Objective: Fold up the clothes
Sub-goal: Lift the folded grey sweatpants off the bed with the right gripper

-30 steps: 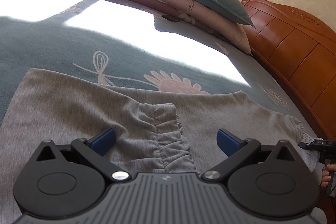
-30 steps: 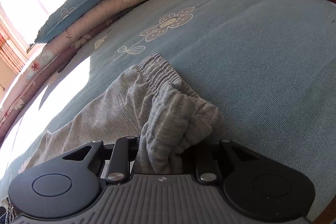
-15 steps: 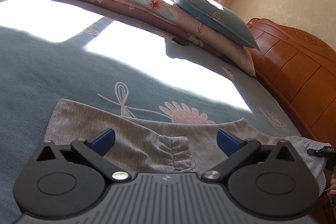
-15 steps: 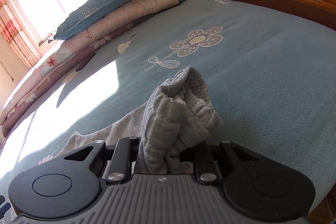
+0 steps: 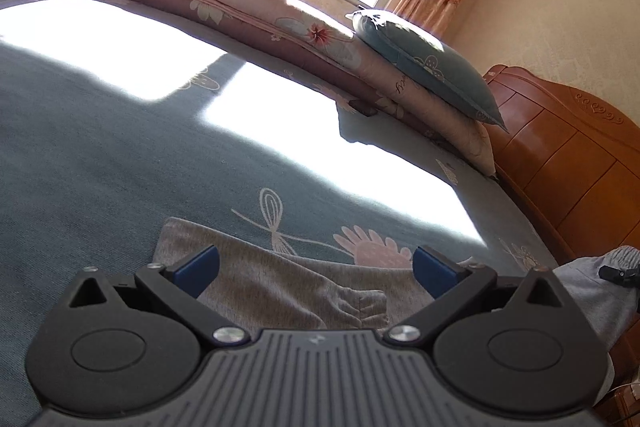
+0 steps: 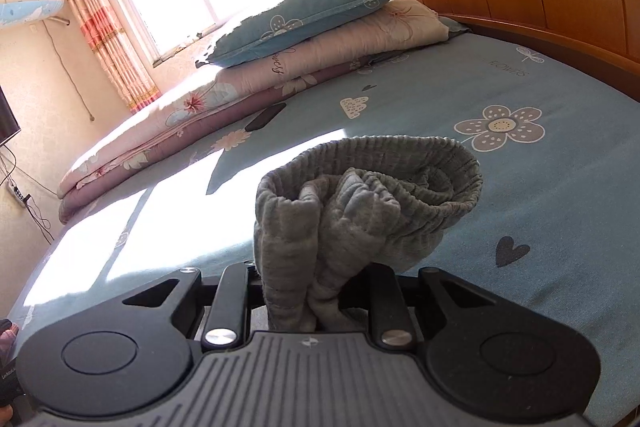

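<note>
The right tool pinches the bunched waistband of the grey trousers above the bed — the left tool is spread, empty. The thick bunch may slip out, because only 1 tool holds it.

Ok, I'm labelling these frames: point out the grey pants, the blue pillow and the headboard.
grey pants (image 6: 372,195): right wrist view, bunched waistband.
blue pillow (image 6: 304,17): right wrist view, middle of its face.
headboard (image 5: 560,155): left wrist view, wooden panel.
</note>
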Available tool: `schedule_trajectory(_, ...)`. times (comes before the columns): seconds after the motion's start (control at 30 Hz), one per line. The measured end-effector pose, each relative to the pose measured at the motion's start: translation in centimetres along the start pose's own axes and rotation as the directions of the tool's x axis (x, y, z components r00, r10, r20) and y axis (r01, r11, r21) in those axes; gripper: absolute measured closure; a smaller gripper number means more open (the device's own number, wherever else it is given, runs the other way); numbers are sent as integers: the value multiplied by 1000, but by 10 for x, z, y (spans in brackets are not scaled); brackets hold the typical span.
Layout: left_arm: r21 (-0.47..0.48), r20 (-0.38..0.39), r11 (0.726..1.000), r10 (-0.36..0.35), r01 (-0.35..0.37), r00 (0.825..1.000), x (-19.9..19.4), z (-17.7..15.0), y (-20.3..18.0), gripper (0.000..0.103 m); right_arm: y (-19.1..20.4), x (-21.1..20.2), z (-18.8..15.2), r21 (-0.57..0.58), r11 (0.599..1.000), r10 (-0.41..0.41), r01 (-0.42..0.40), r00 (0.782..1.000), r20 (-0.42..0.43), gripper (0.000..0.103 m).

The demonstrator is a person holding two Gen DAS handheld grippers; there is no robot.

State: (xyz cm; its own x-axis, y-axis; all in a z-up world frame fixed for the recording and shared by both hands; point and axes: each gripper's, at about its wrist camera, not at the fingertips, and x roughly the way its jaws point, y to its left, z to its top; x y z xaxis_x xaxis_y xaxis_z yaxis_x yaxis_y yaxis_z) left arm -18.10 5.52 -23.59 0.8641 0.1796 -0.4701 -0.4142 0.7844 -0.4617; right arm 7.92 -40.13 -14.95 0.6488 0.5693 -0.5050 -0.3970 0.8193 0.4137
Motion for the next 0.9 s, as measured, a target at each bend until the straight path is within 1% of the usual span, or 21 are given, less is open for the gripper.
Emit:
schedule_trajectory(0.13,-27,15,1000,10,-10,1000,-8,5,9,1,28,0,4,-33,998,55,-55,998,-5,79)
schedule_trajectory(0.4,-64,44,998,21,-18,999,-18,13,23,1,75,17,1,-60,987,143,-147,988,-63,79)
schedule_trajectory(0.77,-107,61,994,40,-34,997,-25,17,38,1,139,44,-3,-101,960,249,-262,960,-125,79)
schedule_trajectory(0.9,-115,72,993,43,-35,996,-29,18,42,1,169,54,-16,-136,946,275,-295,950,-151,79)
